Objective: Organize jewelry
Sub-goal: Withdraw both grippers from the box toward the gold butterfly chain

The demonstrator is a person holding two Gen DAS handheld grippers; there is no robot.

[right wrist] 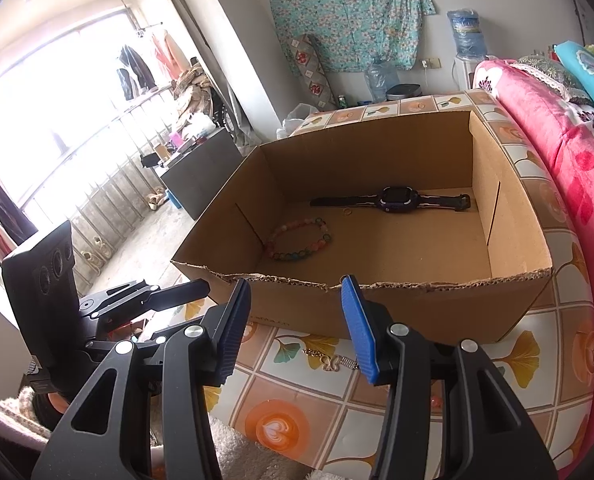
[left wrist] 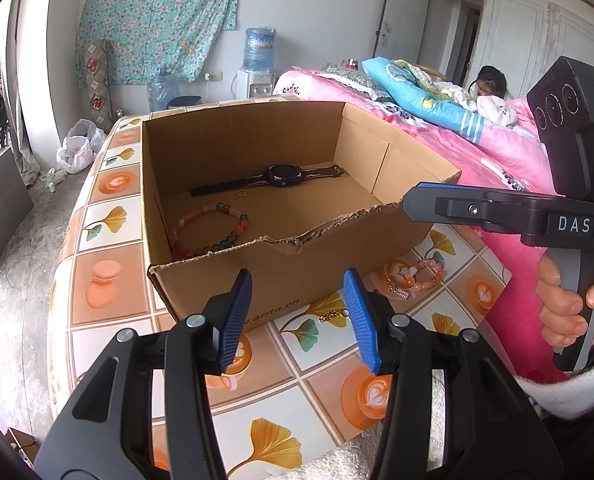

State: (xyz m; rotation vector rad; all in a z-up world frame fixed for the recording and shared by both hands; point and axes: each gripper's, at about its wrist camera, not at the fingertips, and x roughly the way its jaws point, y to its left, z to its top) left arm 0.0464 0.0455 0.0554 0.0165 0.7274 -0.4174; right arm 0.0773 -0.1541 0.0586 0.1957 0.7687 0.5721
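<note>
jewelry sorting, midway: left gripper (left wrist: 297,316) and right gripper (right wrist: 295,326) apart, empty; next, gold chain (right wrist: 331,360) at table (left wrist: 109,288) front edge goes into box (left wrist: 361,240).

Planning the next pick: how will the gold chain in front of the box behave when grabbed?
The gold chain is thin links lying loosely on the tablecloth, so it likely droops and dangles. It lies flat, so pinching it may be fiddly. It probably weighs little.

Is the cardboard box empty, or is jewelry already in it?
Not empty: the cardboard box holds a watch, a beaded bracelet and a small gold ring on its floor.
</note>
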